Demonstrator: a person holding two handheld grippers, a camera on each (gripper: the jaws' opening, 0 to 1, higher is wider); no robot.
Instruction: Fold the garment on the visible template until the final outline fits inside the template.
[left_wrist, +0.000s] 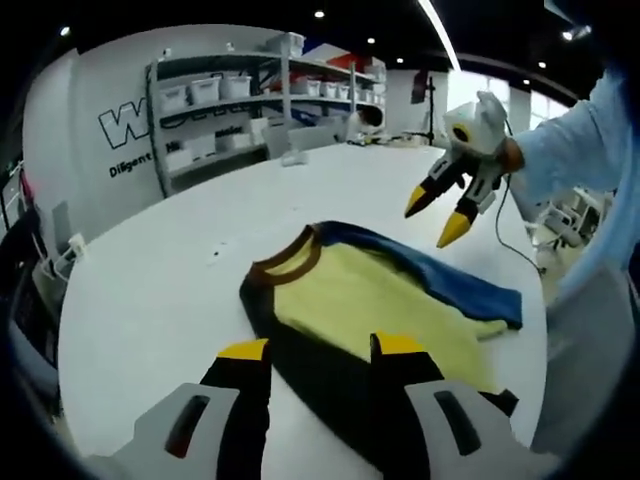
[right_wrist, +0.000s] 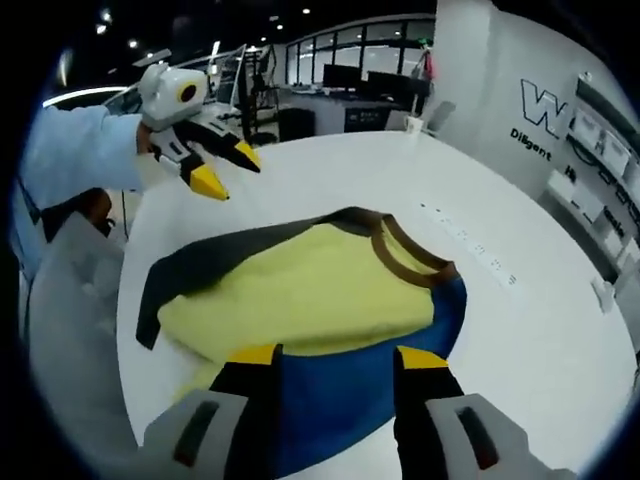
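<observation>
1. Where things stand: the garment (left_wrist: 370, 300) is lying on the white table (left_wrist: 150, 290), already partly folded. It's a yellow body with a brown collar (left_wrist: 290, 262), a blue side and a black side. It sits right in front of both sets of jaws, roughly mid-table.
2. Your left gripper (left_wrist: 322, 352) has its jaws apart with nothing between them, hovering just over the black edge of the shirt. Your right gripper (right_wrist: 335, 355) is the same, jaws apart and empty, hanging above the blue side. You can also see it across the table in the left gripper view, well clear of the fabric.
3. I honestly can't make out a template outline under the shirt, so check that before you commit to a fold line.
4. My guess at the next move: pinch the near hem corners, one per gripper, and grab only the layers you mean to lift. Raise both evenly and lay the fold flat so the yellow layer doesn't bunch.
5. Don't drag it toward the table edge, since the shirt needs to stay fully on the table.
6. Count: one garment, two grippers, one table, and shelving (left_wrist: 250, 100) with several bins against the far wall.
</observation>
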